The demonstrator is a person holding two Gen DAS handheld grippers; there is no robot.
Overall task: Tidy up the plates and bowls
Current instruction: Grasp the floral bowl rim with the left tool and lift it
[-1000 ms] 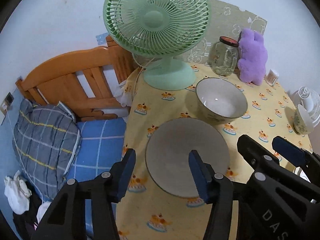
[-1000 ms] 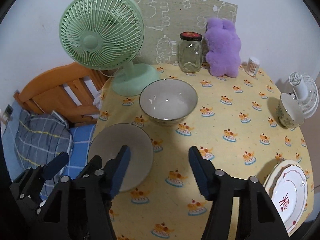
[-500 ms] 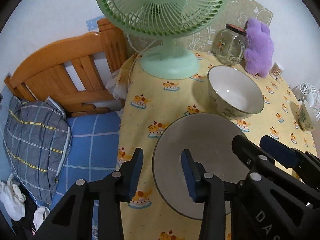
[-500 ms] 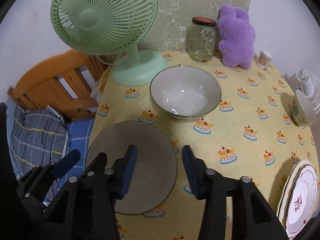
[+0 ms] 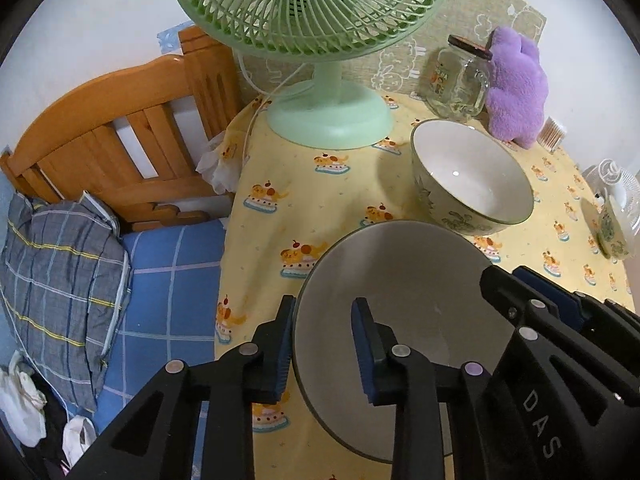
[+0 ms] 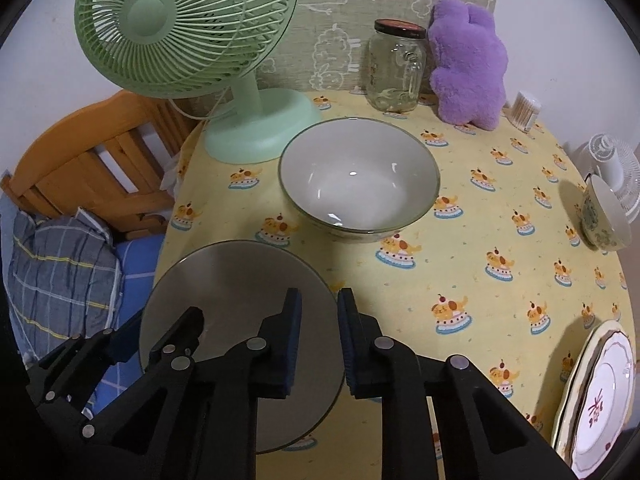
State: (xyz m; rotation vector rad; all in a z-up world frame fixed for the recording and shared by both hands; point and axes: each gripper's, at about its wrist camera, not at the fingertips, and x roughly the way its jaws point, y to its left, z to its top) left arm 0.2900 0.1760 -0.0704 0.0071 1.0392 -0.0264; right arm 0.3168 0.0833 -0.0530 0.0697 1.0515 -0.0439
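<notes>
I've brought both grippers down onto the grey plate (image 5: 400,280); the left gripper (image 5: 322,344) is closing across its left rim, and my right gripper (image 6: 318,340) has closed on its right rim.

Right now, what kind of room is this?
Probably a bedroom in a home: a wooden bed frame with a plaid pillow stands right beside a small table holding a fan, plush toy and dishes.

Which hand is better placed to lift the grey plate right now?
Right, probably. The right gripper is shut on the plate at its rim, while the left gripper has its jaws closing with the opposite rim between them, not yet clamped.
</notes>
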